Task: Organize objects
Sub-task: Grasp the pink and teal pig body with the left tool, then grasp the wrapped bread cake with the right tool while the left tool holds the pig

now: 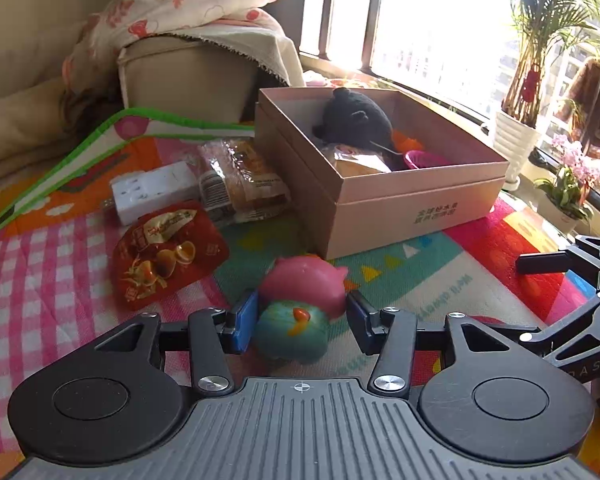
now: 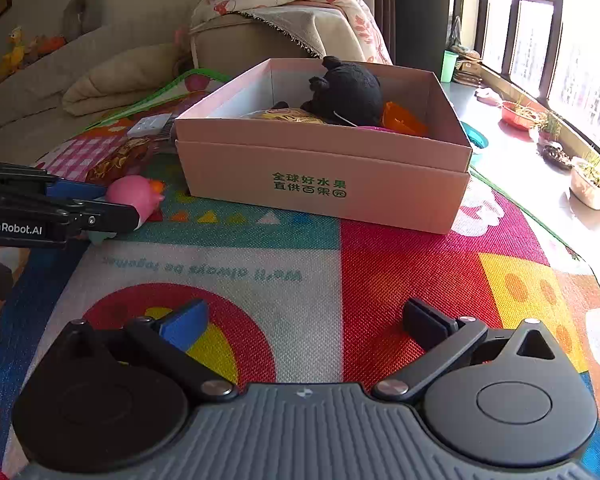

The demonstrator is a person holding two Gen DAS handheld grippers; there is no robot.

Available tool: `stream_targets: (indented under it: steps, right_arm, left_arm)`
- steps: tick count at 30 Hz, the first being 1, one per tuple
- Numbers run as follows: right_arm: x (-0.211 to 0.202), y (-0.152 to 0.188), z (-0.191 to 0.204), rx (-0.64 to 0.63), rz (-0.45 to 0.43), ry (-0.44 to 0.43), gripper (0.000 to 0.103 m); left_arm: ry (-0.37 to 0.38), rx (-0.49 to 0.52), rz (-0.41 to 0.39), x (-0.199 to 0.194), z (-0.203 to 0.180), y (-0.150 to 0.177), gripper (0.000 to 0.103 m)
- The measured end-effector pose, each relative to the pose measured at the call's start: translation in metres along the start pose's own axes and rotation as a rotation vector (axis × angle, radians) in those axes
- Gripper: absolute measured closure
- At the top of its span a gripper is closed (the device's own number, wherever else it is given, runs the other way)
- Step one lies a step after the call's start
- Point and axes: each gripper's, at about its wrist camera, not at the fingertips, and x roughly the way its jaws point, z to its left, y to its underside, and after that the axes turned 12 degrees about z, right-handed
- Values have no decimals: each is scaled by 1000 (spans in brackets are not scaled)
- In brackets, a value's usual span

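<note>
The left tool (image 1: 300,322) has its blue pads partly spread around a rubber toy (image 1: 300,304), pink above and teal below, that sits on the play mat (image 1: 400,280). The left pad lies at the toy's side and the right pad stands just off it; whether either pad presses on it I cannot tell. The right tool (image 2: 304,322) hangs low over the mat with its pads spread wide and nothing between them; bare mat lies under and ahead of it, well apart from everything else.

Just left of the toy lies a red snack packet (image 1: 166,254). Beyond that sit a white power strip (image 1: 152,196) and a clear-wrapped bread pack (image 1: 240,180), the bread touching the box's near left corner. The pink cardboard box (image 1: 400,208) stands open behind the toy, a strip of free mat between them. Its near wall rises above the toy, so it stands in the way. Inside it are a black plush toy (image 1: 356,120), an orange piece (image 2: 402,118), a magenta piece (image 1: 420,158) and a wrapped snack (image 1: 356,162).

Right of the box the mat's edge meets a sunlit window ledge (image 2: 540,184) with potted plants (image 1: 536,60). Behind the box stands a sofa arm (image 1: 188,76) draped with a floral quilt (image 1: 180,0).
</note>
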Motion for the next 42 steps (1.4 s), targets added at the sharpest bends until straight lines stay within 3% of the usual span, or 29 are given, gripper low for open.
stream_targets:
  steps: [6, 13, 18, 22, 28, 35, 42]
  right_arm:
    - [1, 0, -3, 2, 0, -5, 0]
    - [2, -6, 1, 13, 29, 10, 0]
    - [-3, -17, 14, -43, 50, -25, 0]
    - [-20, -29, 44, -143, -27, -38, 0]
    - [-24, -67, 100, -276, -95, -68, 0]
    - [10, -105, 157, -324, -82, -84, 0]
    - [34, -169, 189, -454, -85, 13, 0]
  left_arm:
    - [20, -55, -11, -2, 6, 7, 52]
    - [93, -226, -41, -11, 27, 21, 54]
    - [23, -276, -87, -42, 48, 39, 55]
    - [-41, -325, -148, -77, 72, 56, 56]
    - [-131, -504, -202, -113, 115, 80, 56]
    - [-172, -571, -213, -122, 137, 101, 56]
    - [-154, -584, -252, -129, 147, 109, 55]
